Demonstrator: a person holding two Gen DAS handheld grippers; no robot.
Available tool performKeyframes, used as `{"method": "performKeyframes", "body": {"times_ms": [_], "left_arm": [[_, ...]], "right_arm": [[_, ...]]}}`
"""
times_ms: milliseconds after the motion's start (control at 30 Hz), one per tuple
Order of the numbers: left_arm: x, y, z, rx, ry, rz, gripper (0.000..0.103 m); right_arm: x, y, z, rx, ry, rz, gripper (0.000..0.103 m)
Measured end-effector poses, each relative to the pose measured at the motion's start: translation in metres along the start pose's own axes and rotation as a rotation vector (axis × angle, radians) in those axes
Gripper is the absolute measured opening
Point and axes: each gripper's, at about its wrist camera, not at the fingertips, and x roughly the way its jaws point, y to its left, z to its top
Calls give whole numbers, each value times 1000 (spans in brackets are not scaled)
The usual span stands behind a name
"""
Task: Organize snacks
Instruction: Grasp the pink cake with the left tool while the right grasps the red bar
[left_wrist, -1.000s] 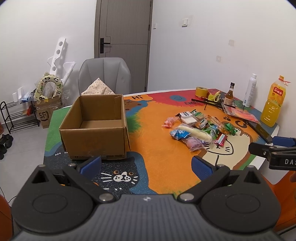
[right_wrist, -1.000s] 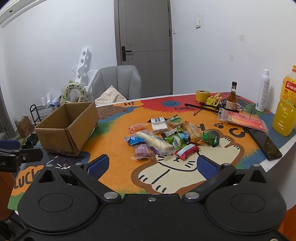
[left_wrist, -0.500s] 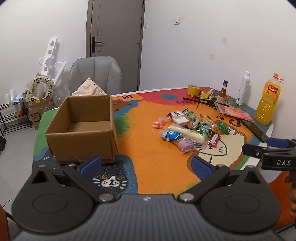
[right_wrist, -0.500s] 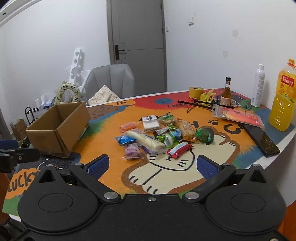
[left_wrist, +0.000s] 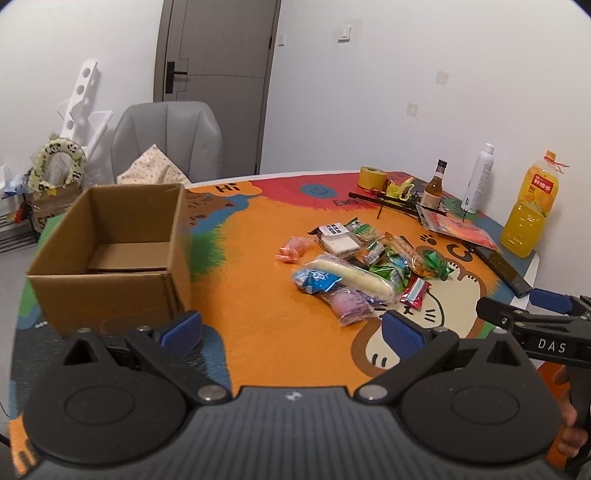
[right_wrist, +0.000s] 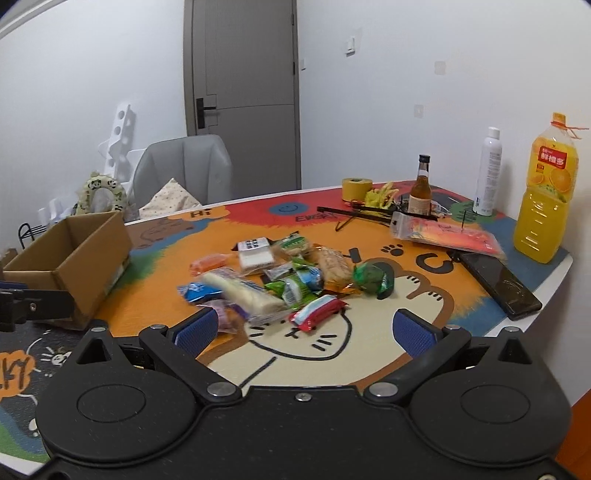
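Observation:
A pile of wrapped snacks (left_wrist: 358, 266) lies mid-table on the colourful cat mat; it also shows in the right wrist view (right_wrist: 280, 277). It includes a long white bar (left_wrist: 351, 277), a red packet (right_wrist: 317, 312), a green ball-shaped packet (right_wrist: 373, 277) and a pink packet (left_wrist: 293, 249). An open cardboard box (left_wrist: 110, 251) stands at the left with nothing visible inside; it also shows in the right wrist view (right_wrist: 70, 254). My left gripper (left_wrist: 291, 332) is open and empty near the front edge, beside the box. My right gripper (right_wrist: 303, 330) is open and empty, just short of the pile.
At the back right stand an orange juice bottle (right_wrist: 546, 192), a white spray bottle (right_wrist: 487, 173), a small brown bottle (right_wrist: 421, 188), a yellow tape roll (right_wrist: 356, 188) and a red pouch (right_wrist: 450, 232). A black phone (right_wrist: 498, 284) lies near the right edge. A grey chair (left_wrist: 166, 144) stands behind the table.
Both grippers have moved forward toward the table; the box and the snack pile look nearer. Both stay open and empty.

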Motion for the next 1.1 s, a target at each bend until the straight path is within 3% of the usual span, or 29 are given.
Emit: {"method": "performKeyframes", "body": {"times_ms": [667,833,1100], "left_arm": [[74,-31,6,21,75,-19,101],[96,-38,5,18,97,-48,93],[130,-41,6,-19,133,-72,74]], "right_arm": [[50,-40,-16,59,81,-7,103],[62,-46,-16,66,98,16,103],[89,-51,-14,95,122,35,93]]}}
